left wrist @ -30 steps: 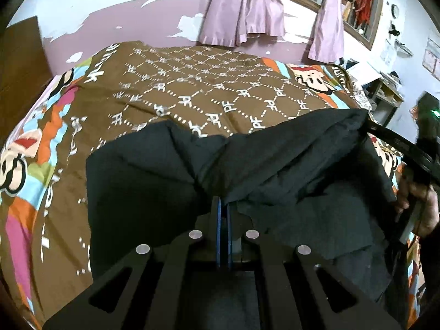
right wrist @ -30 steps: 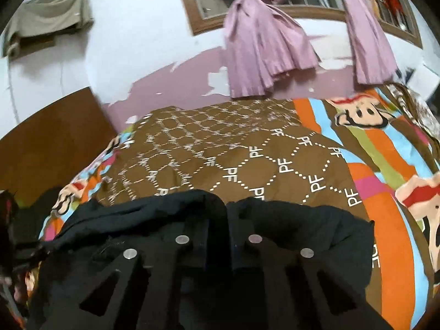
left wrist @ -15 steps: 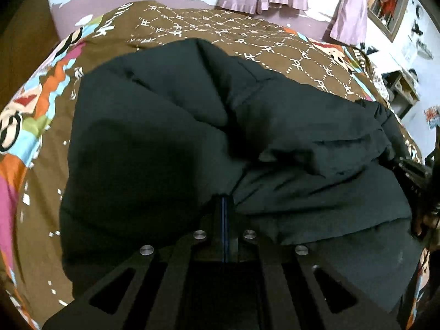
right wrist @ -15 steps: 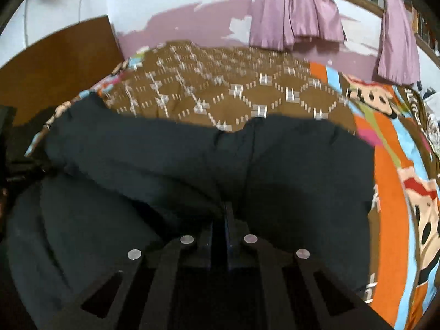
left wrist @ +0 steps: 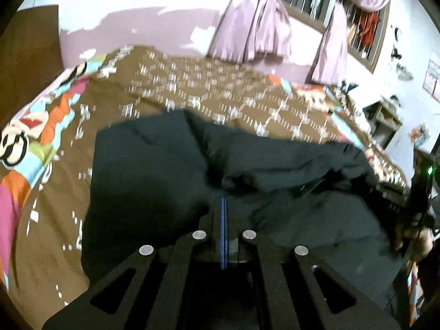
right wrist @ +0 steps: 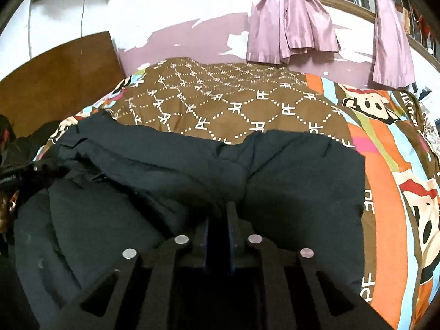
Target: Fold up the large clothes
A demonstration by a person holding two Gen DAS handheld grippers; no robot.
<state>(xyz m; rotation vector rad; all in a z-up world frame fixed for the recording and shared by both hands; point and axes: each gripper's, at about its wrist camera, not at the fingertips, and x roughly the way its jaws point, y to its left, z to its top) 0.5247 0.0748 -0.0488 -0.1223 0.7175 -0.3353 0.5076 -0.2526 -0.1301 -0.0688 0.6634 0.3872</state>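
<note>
Spreading across the near half of the bed (right wrist: 275,110), the black garment (right wrist: 288,181) lies doubled over on a brown patterned blanket (left wrist: 220,96) with bright cartoon stripes down both edges. Its upper layer is folded toward the far side and still puffs up in soft ridges, so the fold looks laid but not flattened.

Behind the bed, a wall with peeling lilac paint (right wrist: 192,41) carries a barred window hung with knotted lilac curtains (right wrist: 288,22). A brown wooden board (right wrist: 55,77) stands at the head end, and cluttered shelves (left wrist: 385,118) sit off to one side.

From its own camera the left tool (left wrist: 223,206) shows its blue pads pressed together, with dark cloth bunched at their tip; it appears to pinch the garment's near edge, though the cloth hides the exact contact. The right tool (right wrist: 218,217) has its jaws opening, a narrow gap showing between the pads, and the cloth lies at their tips rather than squeezed.

The main risk, as I judge it, is uneven release: with one side let go and the other still pinched, any pull from the left could drag the top layer askew and open the fold. Trapped air in the padded cloth could also let the upper layer slide back.
</note>
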